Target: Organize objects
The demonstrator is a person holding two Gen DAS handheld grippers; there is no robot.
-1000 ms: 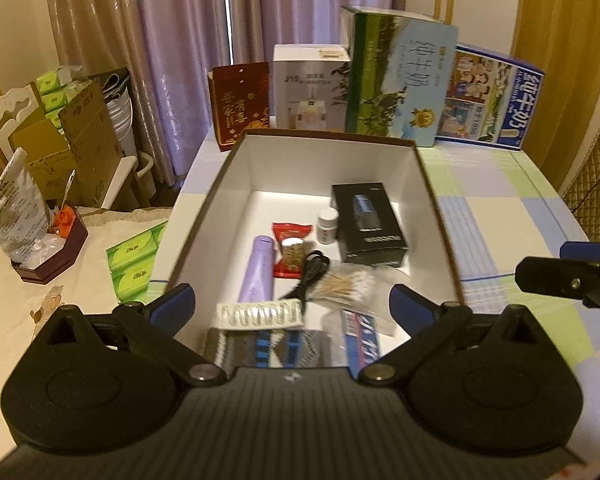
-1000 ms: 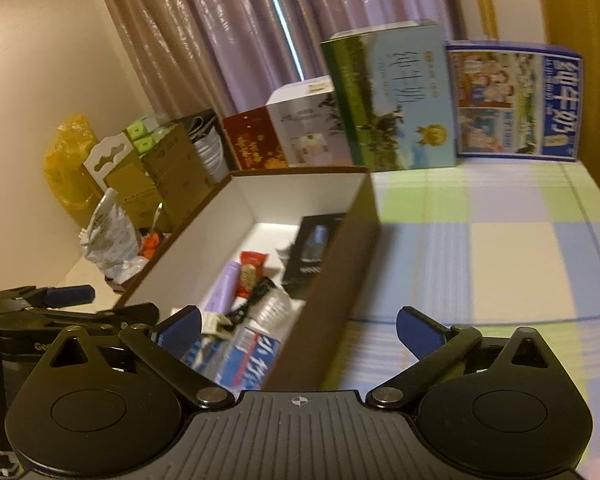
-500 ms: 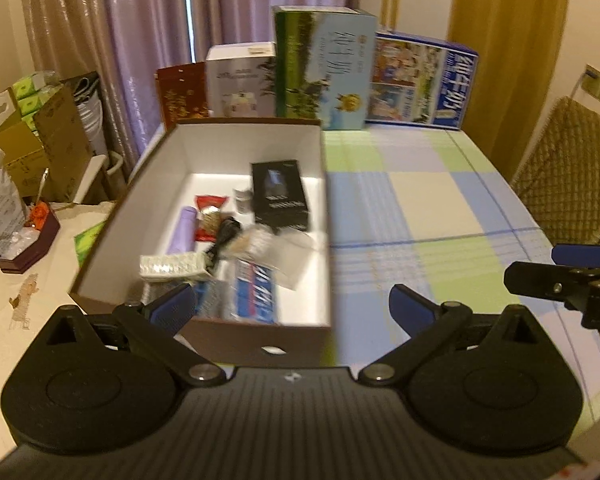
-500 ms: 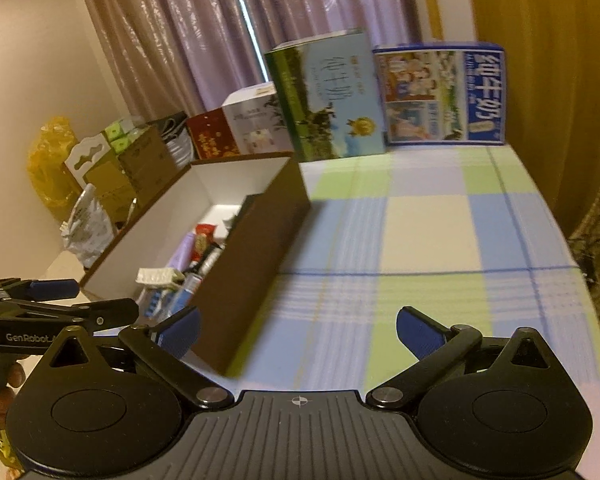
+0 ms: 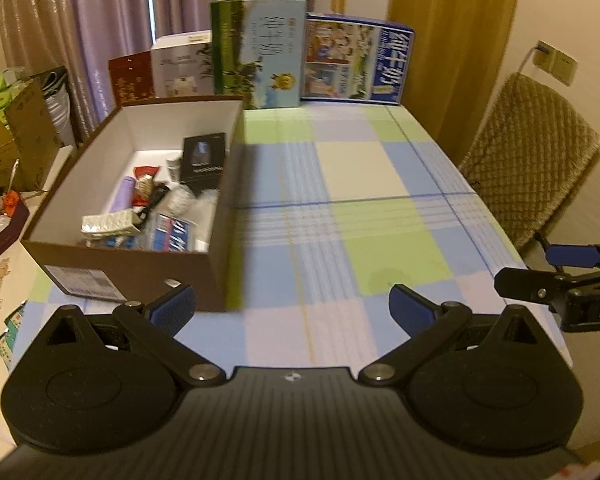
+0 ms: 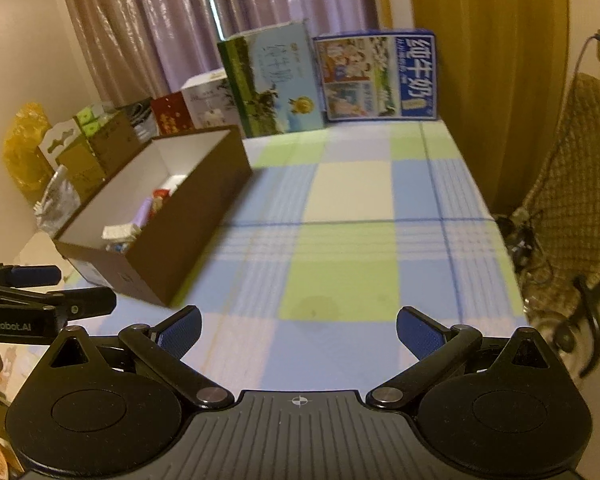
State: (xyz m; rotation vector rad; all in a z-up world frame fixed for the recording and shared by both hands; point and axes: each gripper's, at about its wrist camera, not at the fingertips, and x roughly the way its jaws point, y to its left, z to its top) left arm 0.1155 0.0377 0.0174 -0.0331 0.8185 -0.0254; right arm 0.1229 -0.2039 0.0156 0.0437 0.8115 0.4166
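Observation:
A brown cardboard box [image 5: 140, 272] with a white inside stands on the left of the checked tablecloth [image 5: 360, 208]; it also shows in the right wrist view [image 6: 188, 232]. In it lie a black carton [image 5: 202, 158], a purple tube [image 5: 125, 196], a red packet [image 5: 144, 174], a blister strip [image 5: 108, 225] and a blue-and-white pack [image 5: 172, 236]. My left gripper [image 5: 292, 308] is open and empty above the cloth, right of the box's near corner. My right gripper [image 6: 298, 332] is open and empty over the cloth, further right.
Milk cartons [image 5: 260, 52] [image 5: 356, 64] and smaller boxes [image 5: 180, 64] stand along the table's far edge. A woven chair [image 5: 532, 160] stands at the right. Cardboard boxes [image 5: 16, 140] and clutter lie left of the table.
Both grippers have pulled back and swung right, away from the box. The box now lies to the left instead of straight ahead. Both stay open and empty.

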